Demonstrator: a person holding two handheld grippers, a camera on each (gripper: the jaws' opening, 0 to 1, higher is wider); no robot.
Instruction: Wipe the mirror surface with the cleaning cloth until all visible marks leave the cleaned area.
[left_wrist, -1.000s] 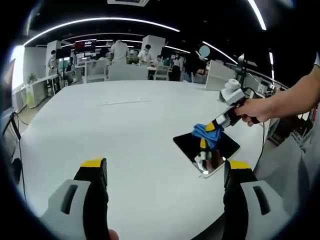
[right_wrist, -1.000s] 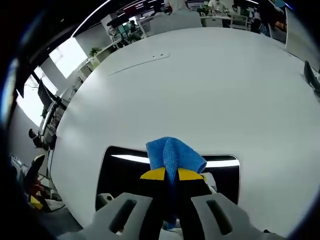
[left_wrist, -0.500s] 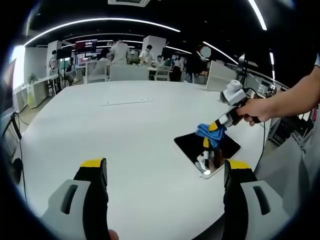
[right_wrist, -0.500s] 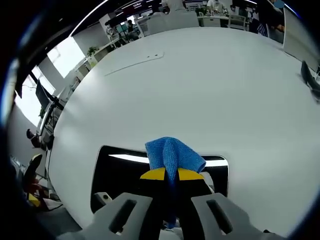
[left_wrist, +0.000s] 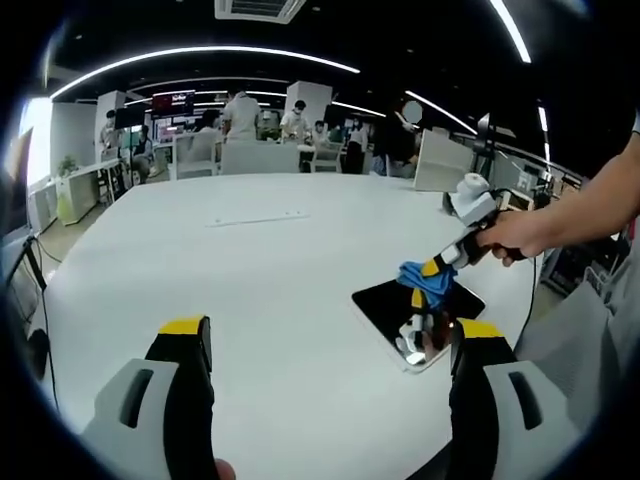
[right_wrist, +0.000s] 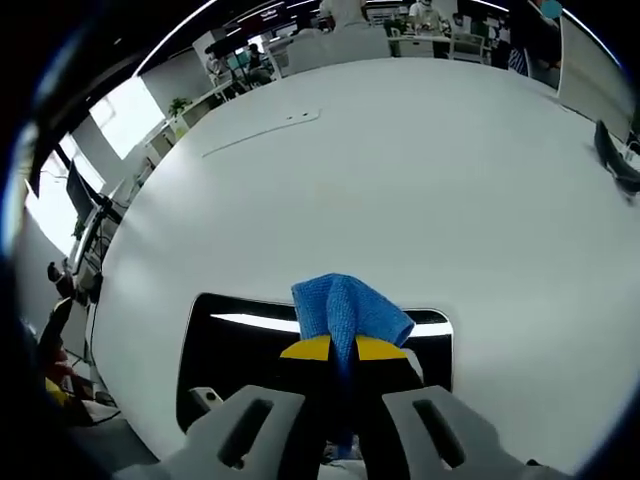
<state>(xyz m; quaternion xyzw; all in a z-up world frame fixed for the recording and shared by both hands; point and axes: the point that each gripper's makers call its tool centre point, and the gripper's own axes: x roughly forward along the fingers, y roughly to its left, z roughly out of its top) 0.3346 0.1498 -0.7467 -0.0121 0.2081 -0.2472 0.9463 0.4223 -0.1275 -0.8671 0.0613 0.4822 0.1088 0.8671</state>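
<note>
Pinching the blue cleaning cloth (right_wrist: 346, 312) between closed jaws, the right gripper (right_wrist: 342, 350) works over the mirror (left_wrist: 400, 304) near the table (left_wrist: 260, 290) edge (a hard push could slide it off); left gripper (left_wrist: 325, 335) hangs spread, empty.

No text, label, brand or number can be read in either view. A red-lit sign (left_wrist: 172, 100) hangs at the far end of the room in the left gripper view, but its characters are too small and blurred to make out.
</note>
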